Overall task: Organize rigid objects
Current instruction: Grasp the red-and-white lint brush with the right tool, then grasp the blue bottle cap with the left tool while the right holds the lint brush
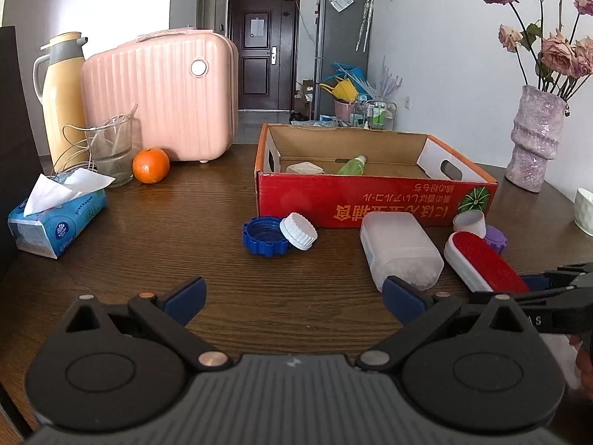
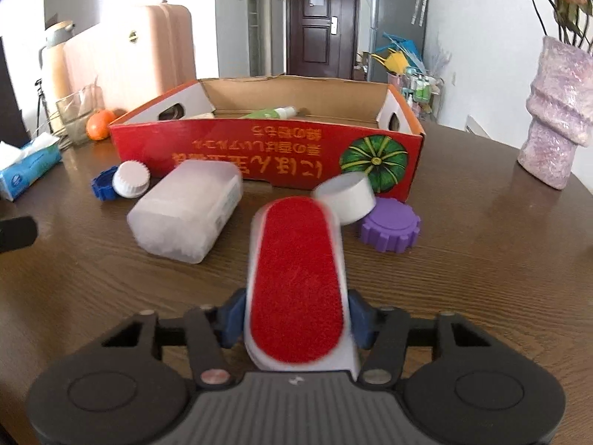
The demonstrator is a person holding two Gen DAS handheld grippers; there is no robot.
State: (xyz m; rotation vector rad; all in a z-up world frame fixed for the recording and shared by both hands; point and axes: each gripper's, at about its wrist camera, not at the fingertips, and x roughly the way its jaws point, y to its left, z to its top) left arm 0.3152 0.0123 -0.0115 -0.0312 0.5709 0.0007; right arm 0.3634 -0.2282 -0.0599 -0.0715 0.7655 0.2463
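My right gripper is shut on a red-and-white lint brush, which points toward the red cardboard box; the brush also shows in the left wrist view. My left gripper is open and empty above the table. Ahead of it lie a blue cap, a white cap and a frosted plastic box. A white cap and a purple cap lie by the brush tip. Inside the box lie a green bottle and a small container.
A tissue pack, an orange, a glass, a thermos and a pink case stand at the back left. A purple vase with dried roses stands at the right, and a white bowl at the edge.
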